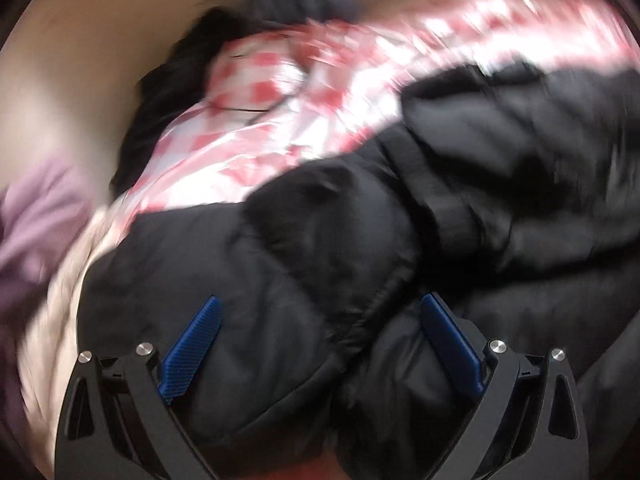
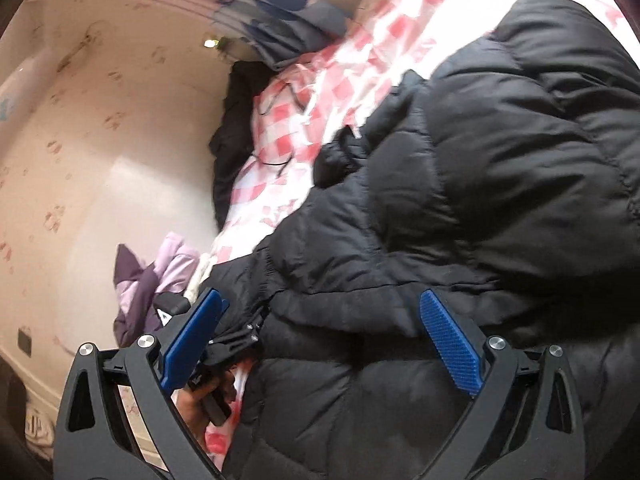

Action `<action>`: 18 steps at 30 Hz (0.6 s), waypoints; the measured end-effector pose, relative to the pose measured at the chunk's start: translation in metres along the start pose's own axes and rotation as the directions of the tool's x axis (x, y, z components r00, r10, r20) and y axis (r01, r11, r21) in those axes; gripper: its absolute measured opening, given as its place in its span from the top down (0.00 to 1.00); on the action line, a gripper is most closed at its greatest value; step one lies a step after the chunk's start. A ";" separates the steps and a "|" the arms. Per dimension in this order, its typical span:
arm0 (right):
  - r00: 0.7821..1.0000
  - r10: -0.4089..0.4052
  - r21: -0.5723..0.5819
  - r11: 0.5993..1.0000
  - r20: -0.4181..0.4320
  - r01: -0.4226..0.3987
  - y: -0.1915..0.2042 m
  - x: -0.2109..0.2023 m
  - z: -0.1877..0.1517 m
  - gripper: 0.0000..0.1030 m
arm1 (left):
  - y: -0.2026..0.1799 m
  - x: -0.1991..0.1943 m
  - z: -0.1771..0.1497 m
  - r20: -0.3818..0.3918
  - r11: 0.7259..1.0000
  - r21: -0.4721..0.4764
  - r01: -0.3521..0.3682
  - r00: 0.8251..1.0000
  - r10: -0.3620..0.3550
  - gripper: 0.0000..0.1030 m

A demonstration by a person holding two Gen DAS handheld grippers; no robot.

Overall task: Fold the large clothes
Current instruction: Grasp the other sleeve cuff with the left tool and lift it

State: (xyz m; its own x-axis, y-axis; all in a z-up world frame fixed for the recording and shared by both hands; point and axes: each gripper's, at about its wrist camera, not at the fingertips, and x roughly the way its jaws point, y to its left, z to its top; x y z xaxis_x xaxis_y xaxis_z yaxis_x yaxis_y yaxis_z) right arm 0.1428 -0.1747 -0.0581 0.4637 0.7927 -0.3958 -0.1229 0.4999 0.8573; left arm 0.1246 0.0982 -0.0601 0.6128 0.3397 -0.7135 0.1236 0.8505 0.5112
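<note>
- Here, my left gripper (image 1: 318, 330) and right gripper (image 2: 322, 326) hover spread wide, holding nothing
- The puffy black quilted jacket (image 2: 460, 184) lies bunched on the red-and-white checked bedspread (image 2: 332, 92), awaiting folding

A: What is seen of the black jacket (image 2: 500, 152)?

B: A quilted, puffy cloth shell with a faint sheen is shown. The checked sheet (image 2: 384, 28) beneath is thin, smooth cloth in red and white.

A: And the grippers?

B: Matt black plastic arms, ribbed blue plastic pads (image 2: 450, 346) and bright metal bolts are seen. Soft lilac fabric (image 2: 168, 268) is noted beside a smooth, pale patterned wall (image 2: 100, 120).
</note>
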 end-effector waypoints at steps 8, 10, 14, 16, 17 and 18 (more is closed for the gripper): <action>0.999 0.022 0.034 0.999 0.024 -0.023 -0.010 -0.011 0.005 0.07 | 0.017 0.031 0.032 -0.089 0.994 -0.030 0.104 0.990 -0.107 0.13; 0.999 0.023 0.040 0.999 0.025 -0.024 -0.010 -0.010 0.004 0.07 | 0.039 0.034 0.037 -0.107 0.982 -0.121 0.144 0.982 -0.157 0.48; 0.999 0.032 0.039 0.999 0.017 -0.033 -0.008 -0.006 0.003 0.06 | 0.075 0.039 0.037 -0.128 0.963 -0.233 0.139 0.977 -0.172 0.93; 0.999 0.033 0.039 0.999 0.015 -0.033 -0.006 -0.005 0.002 0.07 | 0.110 0.022 0.037 -0.063 0.925 -0.351 0.149 0.981 -0.182 0.94; 0.999 0.033 0.038 0.999 0.013 -0.034 -0.006 -0.005 0.002 0.07 | 0.135 0.004 0.037 0.007 0.887 -0.429 0.171 0.983 -0.186 0.94; 0.999 0.032 0.036 0.999 0.013 -0.032 -0.006 -0.005 0.001 0.06 | 0.152 -0.008 0.038 0.051 0.863 -0.468 0.191 0.981 -0.189 0.95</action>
State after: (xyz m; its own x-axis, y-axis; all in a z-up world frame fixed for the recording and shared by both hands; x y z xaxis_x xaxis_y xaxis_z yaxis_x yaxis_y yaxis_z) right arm 0.1422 -0.1822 -0.0603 0.4706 0.8037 -0.3642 -0.1058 0.4612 0.8810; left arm 0.1680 0.2095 0.0408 0.6171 0.1518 -0.7721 -0.1420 0.9866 0.0805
